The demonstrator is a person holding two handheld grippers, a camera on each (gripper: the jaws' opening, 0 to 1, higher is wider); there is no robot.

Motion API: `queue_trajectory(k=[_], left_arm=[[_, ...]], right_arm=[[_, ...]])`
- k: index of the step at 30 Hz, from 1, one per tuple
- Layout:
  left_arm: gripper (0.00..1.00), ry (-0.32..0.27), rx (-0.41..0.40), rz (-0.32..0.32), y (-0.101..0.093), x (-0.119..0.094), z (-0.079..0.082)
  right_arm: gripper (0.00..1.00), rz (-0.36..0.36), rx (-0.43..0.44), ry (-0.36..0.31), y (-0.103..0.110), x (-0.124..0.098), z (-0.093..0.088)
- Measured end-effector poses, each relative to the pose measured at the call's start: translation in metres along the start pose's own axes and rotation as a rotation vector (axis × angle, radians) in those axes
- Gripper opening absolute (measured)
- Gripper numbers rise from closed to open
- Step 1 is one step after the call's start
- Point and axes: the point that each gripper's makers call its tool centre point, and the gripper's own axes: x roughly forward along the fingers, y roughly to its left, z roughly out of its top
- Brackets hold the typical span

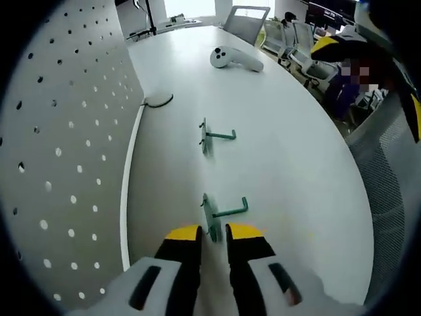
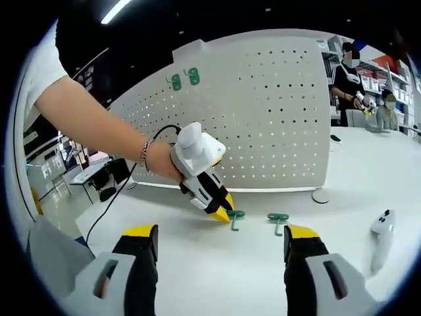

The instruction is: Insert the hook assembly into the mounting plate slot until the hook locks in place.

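- Over at nine o'clock in the left gripper view, the white pegboard (image 1: pixel 59 164) is standing upright along the edge of the counter (image 1: pixel 283 145); I judge it to be the mounting plate, waiting with its holes facing the work.
- The left gripper (image 1: pixel 212 232) is coming in low at six o'clock, its yellow-tipped fingers (image 1: pixel 184 234) narrowed on either side of the near green hook (image 1: pixel 220 214). I cannot tell whether they are gripping its back plate or just bracketing it; lining up along the plate looks like the way to grab it so the peg end stays free for the slot.
- A second green hook (image 1: pixel 214 136) is lying further off toward twelve o'clock, apart from the first, and a white controller (image 1: pixel 235 58) is resting beyond that.
- The right gripper view is giving the side-on look: the pegboard (image 2: pixel 263 112) face-on, with two green hooks (image 2: pixel 183 79) already hanging near its top at eleven o'clock, which the other view is cropping out.
- It is also showing the person's hand (image 2: pixel 164 164) pressing the left gripper (image 2: pixel 220 212) down beside the near hook (image 2: pixel 235 216), with the other hook (image 2: pixel 277 218) just right of it.
- The right gripper (image 2: pixel 220 240) is hovering with fingers (image 2: pixel 141 240) spread wide and carrying nothing, probably held back to keep everything in sight.
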Motion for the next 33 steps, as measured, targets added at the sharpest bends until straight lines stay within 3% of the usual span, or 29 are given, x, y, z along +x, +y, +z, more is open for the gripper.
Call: queue_trajectory(k=[3, 26, 33], left_arm=[[0.06, 0.012, 0.008, 0.022, 0.0038, -0.0001, -0.0013], [0.03, 0.012, 0.031, 0.04, 0.0065, -0.0004, -0.001], [0.03, -0.045, 0.014, 0.039, 0.0054, -0.0046, 0.0043]], right_arm=[[0.76, 0.0, -0.003, 0.0, -0.0001, -0.0001, 0.0001], [0.76, 0.003, 0.005, 0.0, 0.0003, -0.0001, -0.0004], [0.76, 0.003, 0.007, 0.0, 0.0004, 0.0, -0.0005]])
